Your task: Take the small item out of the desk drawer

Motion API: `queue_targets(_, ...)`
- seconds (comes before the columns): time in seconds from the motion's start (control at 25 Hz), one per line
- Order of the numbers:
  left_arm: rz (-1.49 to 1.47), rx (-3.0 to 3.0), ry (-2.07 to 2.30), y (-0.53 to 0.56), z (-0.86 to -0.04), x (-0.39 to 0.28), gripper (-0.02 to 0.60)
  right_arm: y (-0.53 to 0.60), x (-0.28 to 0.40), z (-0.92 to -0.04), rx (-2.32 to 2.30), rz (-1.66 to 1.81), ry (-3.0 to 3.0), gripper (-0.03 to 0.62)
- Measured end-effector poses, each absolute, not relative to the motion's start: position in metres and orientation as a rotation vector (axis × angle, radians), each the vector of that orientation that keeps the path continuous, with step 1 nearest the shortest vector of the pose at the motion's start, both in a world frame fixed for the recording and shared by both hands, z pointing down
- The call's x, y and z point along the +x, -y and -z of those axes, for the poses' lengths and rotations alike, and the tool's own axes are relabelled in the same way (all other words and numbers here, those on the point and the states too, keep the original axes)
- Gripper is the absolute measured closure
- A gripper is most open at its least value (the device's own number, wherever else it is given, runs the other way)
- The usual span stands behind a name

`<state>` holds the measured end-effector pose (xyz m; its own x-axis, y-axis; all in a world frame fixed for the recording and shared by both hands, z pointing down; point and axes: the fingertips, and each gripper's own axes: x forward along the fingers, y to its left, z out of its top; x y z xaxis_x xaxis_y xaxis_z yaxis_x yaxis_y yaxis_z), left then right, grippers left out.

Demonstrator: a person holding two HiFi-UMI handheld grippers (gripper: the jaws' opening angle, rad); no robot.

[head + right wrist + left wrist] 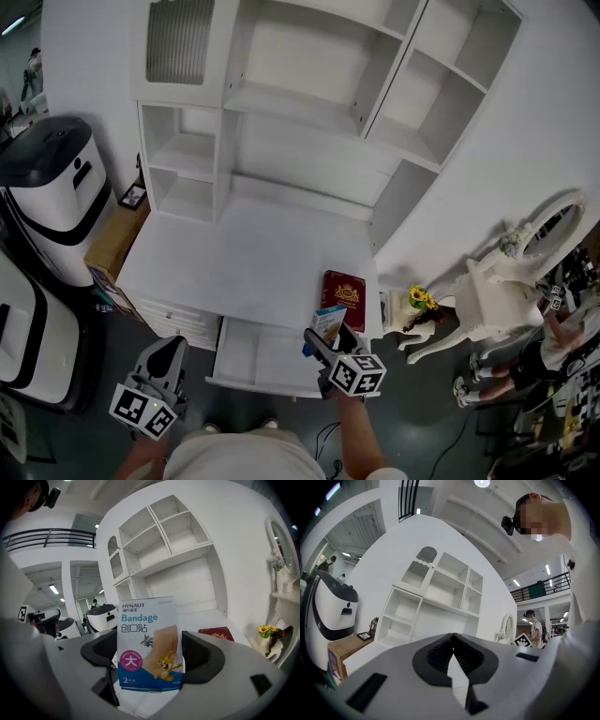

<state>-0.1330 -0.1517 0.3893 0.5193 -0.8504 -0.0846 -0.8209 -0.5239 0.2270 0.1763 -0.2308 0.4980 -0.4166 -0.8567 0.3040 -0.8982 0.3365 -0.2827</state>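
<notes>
Right gripper view: right gripper [151, 663] pinching a bandage box [149, 634] by its side edges. The box is blue and white with cartoon print, upright, label toward the camera. Head view: the box is held in the air over the right end of the open desk drawer [246, 361], at the front edge of the white desk [244, 267]. A red booklet [344, 289] lies flat on the desk just behind the box. Left gripper view: left gripper [453, 652] has its jaws pressed together at the tips with nothing between them, and sits left of the drawer, well apart from the box.
</notes>
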Motion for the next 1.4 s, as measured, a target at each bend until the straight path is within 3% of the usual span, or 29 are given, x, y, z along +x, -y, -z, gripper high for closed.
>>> queue_targets(0.88, 0.41, 2.548, 1.587, 0.175, -0.347, -0.157, 0.566, 0.211, 0.204, -0.342, 1.719, -0.216, 2.719, 0.16)
queue_targets(1.4, 0.43, 2.519, 1.647, 0.174, -0.342, -0.168, 0.566, 0.19, 0.218, -0.312, 1.793, -0.047, 2.719, 0.16)
